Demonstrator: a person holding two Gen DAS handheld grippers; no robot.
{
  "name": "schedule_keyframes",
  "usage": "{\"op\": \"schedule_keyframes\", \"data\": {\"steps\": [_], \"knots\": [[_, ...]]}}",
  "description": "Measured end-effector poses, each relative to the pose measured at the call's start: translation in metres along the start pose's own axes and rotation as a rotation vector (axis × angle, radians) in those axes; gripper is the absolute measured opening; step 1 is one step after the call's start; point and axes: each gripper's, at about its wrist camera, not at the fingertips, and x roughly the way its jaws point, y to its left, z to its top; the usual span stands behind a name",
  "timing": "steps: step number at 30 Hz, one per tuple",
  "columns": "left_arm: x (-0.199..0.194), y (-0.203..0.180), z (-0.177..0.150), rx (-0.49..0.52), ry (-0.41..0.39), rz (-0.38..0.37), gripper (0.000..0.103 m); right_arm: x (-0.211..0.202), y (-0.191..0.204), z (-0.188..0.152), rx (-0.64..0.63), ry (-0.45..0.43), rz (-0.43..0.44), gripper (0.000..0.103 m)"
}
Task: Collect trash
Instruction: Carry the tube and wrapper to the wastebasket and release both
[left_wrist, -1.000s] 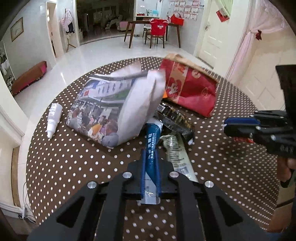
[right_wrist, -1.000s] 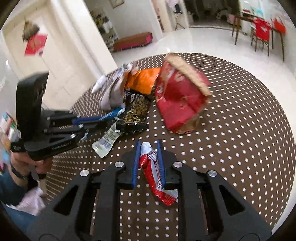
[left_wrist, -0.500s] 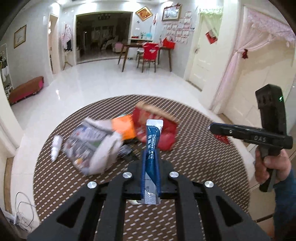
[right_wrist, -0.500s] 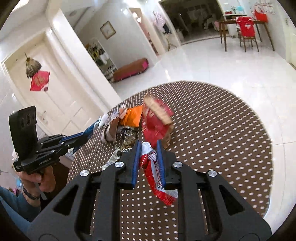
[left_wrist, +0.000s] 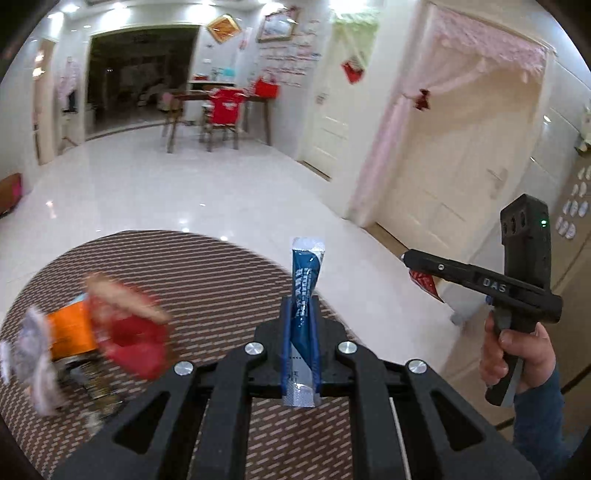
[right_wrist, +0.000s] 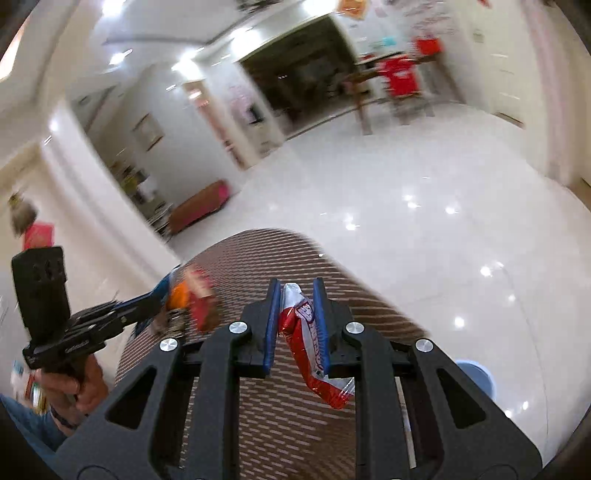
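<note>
My left gripper (left_wrist: 299, 306) is shut on a blue sachet (left_wrist: 306, 280) that stands upright between the pads, held high above the dotted round table (left_wrist: 207, 273). My right gripper (right_wrist: 295, 291) holds a red and white wrapper (right_wrist: 310, 343) against its right pad; a gap shows on the left side. It also shows in the left wrist view (left_wrist: 424, 273), off the table's right edge. A blurred pile of trash lies at the table's left: a red bag (left_wrist: 129, 328), an orange packet (left_wrist: 70, 332), crumpled newspaper (left_wrist: 33, 354).
A light blue bin (right_wrist: 476, 373) shows low on the floor to the right of my right gripper. White glossy floor (left_wrist: 184, 192) surrounds the table. A dining table with a red chair (left_wrist: 225, 110) stands far back. Doors (left_wrist: 454, 184) lie to the right.
Both grippers have risen and swung right, away from the trash pile, carrying their pieces. The table and pile have dropped to the lower left. The right gripper's pads now stand wider around the wrapper.
</note>
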Motion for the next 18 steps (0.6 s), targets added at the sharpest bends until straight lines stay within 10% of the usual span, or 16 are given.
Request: {"op": "schedule_keyframes", "data": {"steps": [10,18], "knots": [[0.1,-0.088,0.013,0.077,0.151,-0.097,0.009,-0.014,-0.124,-0.033,0.255,0.072,-0.21,0.018],[0.184,-0.124,0.003,0.094,0.319,-0.07,0.009,0.007,-0.178,-0.061,0.394,0.136,-0.185,0.021]]}}
